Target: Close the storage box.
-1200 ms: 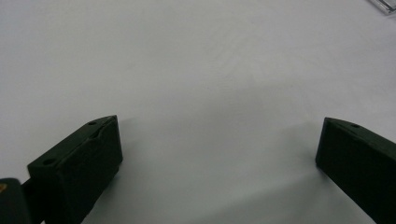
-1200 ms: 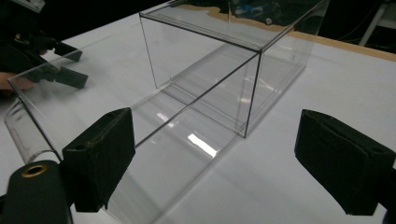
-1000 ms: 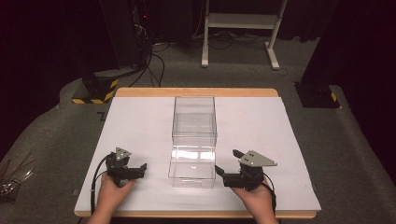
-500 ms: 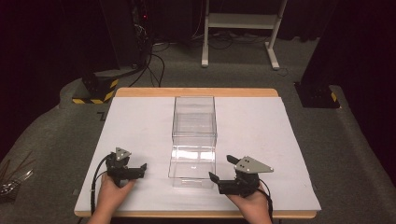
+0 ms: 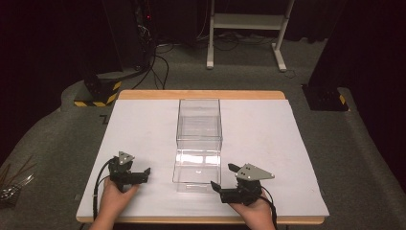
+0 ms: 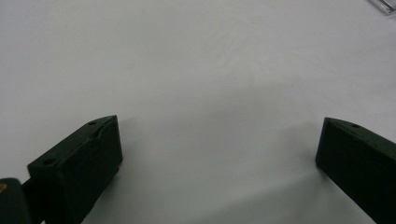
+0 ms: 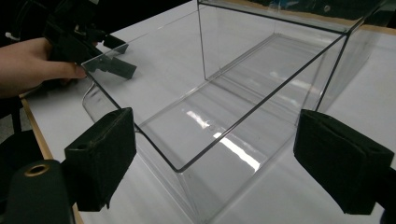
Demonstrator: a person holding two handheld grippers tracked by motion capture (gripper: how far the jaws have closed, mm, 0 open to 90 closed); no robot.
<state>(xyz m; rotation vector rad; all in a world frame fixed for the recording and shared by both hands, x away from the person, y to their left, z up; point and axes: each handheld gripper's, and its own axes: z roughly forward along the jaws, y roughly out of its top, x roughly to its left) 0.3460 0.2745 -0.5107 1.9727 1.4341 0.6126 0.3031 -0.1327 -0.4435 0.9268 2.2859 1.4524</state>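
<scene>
A clear plastic box point(image 5: 199, 139) stands open-topped in the middle of the white desk point(image 5: 268, 139), its long side running away from the person. The right hand-held gripper point(image 5: 224, 178) sits just beside the box's near right corner, low over the desk, with its jaws spread wide and nothing between them. In the right gripper view the near corner of the box point(image 7: 224, 116) rises between the two black jaws without touching either. The left hand-held gripper point(image 5: 143, 173) rests near the desk's front left part, apart from the box, pointing toward it. In the left gripper view its jaws stand wide apart over bare white desk point(image 6: 196, 84), holding nothing.
</scene>
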